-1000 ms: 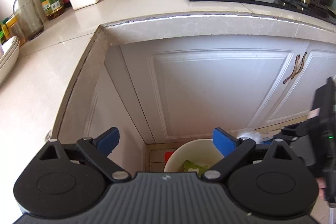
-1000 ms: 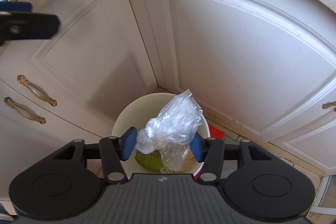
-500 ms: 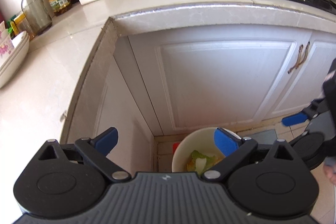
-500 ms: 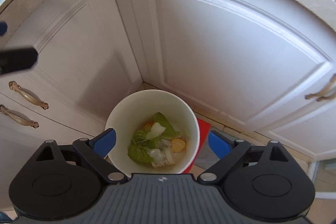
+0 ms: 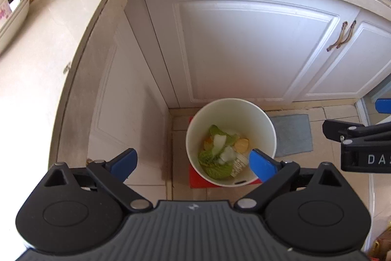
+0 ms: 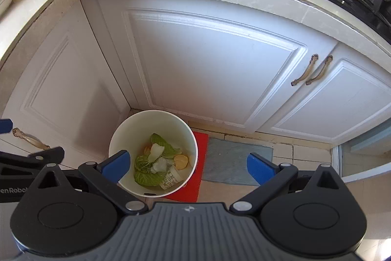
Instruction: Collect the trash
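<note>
Right gripper (image 6: 187, 166), jaws opening w/ nothing between them, had dropped the plastic bag (image 6: 160, 165) into the bin (image 6: 122, 136) among the leaves. Left gripper (image 5: 193, 164) hung open, empty. More trash probably next.

A white round trash bin (image 6: 114, 138) stands upright on the tiled floor in the cabinet corner. Inside lie green leaves (image 6: 146, 173), a crumpled clear plastic bag (image 6: 160, 164), a labelled cup (image 6: 171, 179) and yellow scraps (image 6: 181, 160).
</note>
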`<act>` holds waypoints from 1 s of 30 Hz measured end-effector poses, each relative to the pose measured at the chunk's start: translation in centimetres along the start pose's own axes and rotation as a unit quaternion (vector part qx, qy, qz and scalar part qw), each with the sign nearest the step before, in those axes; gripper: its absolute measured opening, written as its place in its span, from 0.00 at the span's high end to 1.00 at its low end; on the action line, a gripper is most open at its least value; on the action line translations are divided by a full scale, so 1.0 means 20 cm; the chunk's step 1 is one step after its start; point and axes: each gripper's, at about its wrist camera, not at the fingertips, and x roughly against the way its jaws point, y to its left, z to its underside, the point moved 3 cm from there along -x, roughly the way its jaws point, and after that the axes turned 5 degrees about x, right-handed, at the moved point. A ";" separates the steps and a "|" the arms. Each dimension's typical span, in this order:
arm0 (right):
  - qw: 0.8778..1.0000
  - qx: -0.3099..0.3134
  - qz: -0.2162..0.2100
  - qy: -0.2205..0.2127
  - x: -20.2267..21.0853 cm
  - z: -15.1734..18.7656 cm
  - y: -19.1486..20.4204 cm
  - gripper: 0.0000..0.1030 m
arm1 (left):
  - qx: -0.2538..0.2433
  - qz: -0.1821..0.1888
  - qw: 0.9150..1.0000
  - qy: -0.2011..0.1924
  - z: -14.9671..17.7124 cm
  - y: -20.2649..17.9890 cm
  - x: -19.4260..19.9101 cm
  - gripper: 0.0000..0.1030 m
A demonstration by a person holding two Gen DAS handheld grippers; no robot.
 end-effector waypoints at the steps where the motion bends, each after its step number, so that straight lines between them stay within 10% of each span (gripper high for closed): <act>1: 1.000 -0.002 -0.001 0.000 0.01 0.01 0.00 0.00 | 0.000 0.000 1.000 0.001 0.01 0.00 0.01 0.05; 30: 1.000 0.005 -0.014 -0.003 0.06 0.02 0.05 0.00 | 0.023 -0.007 1.000 0.007 0.03 0.04 0.04 0.05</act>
